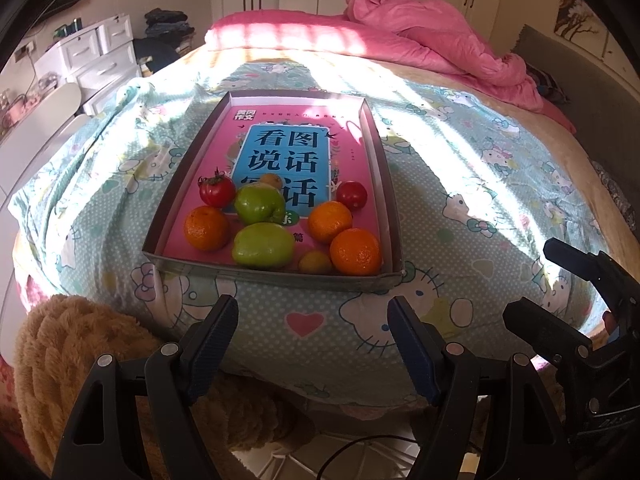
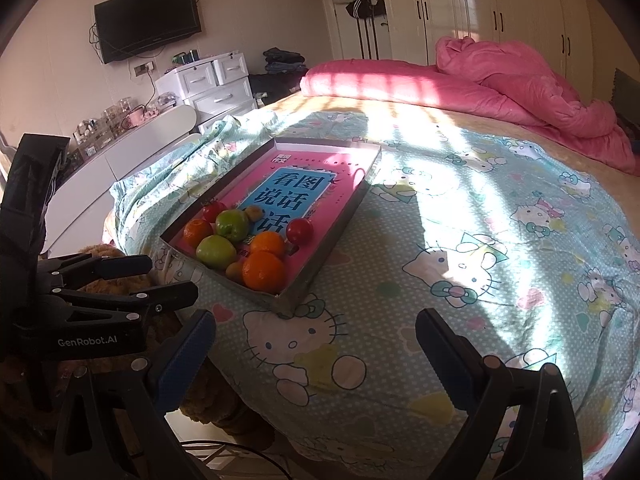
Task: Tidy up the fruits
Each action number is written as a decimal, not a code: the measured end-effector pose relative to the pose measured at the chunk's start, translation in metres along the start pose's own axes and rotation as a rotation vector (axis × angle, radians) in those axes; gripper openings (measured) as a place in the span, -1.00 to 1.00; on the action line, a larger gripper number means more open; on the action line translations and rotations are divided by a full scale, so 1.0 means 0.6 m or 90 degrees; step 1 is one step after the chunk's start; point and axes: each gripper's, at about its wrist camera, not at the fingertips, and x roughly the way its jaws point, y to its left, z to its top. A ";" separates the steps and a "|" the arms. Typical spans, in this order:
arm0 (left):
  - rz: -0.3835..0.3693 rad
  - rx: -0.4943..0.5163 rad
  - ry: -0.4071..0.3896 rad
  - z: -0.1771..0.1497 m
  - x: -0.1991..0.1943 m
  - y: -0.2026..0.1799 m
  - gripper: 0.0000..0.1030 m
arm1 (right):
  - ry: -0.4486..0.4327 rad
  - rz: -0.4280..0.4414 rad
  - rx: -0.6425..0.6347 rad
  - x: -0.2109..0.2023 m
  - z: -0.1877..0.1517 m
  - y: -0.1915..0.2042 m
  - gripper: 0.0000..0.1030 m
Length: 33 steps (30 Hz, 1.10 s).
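A: What fills the frame's centre?
B: A shallow tray (image 1: 384,184) on the bed sheet (image 1: 480,216), with oranges (image 1: 355,251), green fruits (image 1: 262,245) and tomatoes (image 1: 217,191) bunched at its near end.
A: Grippers?
B: Left gripper (image 1: 312,344) and right gripper (image 2: 316,356) hover low in frame, both spread wide, empty.

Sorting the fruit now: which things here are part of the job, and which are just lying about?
Job:
- three oranges
- two green fruits
- two tomatoes
- two small yellowish fruits
- shallow box holding them

Lying about:
- pink quilt
- brown fluffy thing
- white drawers
- wall TV
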 end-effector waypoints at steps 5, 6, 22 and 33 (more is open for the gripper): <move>0.001 0.005 -0.001 -0.001 -0.001 0.000 0.52 | 0.000 -0.004 -0.001 0.001 -0.001 0.001 0.96; 0.003 0.005 -0.002 -0.001 -0.001 -0.001 0.52 | 0.001 -0.005 -0.001 0.001 -0.001 0.001 0.96; 0.005 0.007 -0.003 -0.002 -0.004 0.000 0.52 | -0.006 -0.015 0.001 -0.004 -0.001 -0.001 0.96; 0.008 0.007 -0.001 -0.002 -0.005 -0.001 0.52 | -0.010 -0.019 0.003 -0.008 -0.002 -0.003 0.96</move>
